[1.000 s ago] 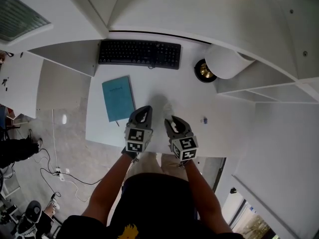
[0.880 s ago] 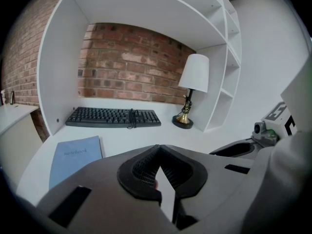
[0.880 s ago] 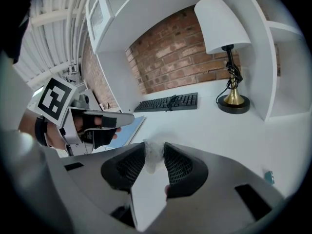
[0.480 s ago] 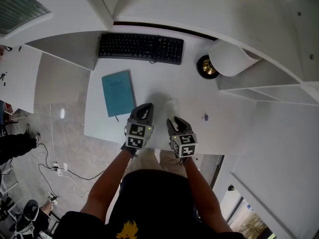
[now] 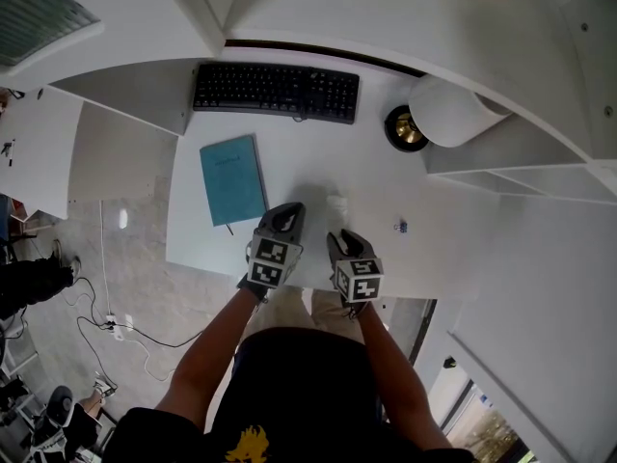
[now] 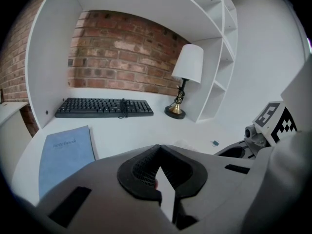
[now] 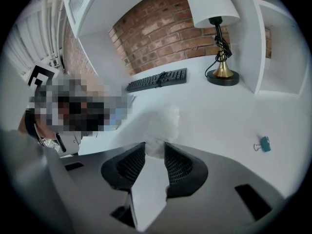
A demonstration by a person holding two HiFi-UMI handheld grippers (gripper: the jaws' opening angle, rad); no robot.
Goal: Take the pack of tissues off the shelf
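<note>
The pack of tissues (image 7: 165,121), a small white crinkly plastic packet, sticks out forward from between the pads of my right gripper (image 7: 155,147), which is shut on its near end. In the head view the pack (image 5: 335,204) shows low over the white desk (image 5: 386,191), just ahead of the right gripper (image 5: 339,236); whether it touches the desk I cannot tell. My left gripper (image 5: 289,210) hovers beside it on the left. Its jaws (image 6: 158,147) meet at the tips with nothing between them.
A black keyboard (image 5: 277,90) lies at the back of the desk, a blue notebook (image 5: 231,178) at the left. At the back right a white-shaded lamp (image 5: 448,114) stands against the shelf unit (image 5: 521,162). A small blue binder clip (image 5: 401,227) lies to the right of the grippers.
Both grippers have sunk a little toward the desk, the right one carrying the pack along. Neither grip looks different.
</note>
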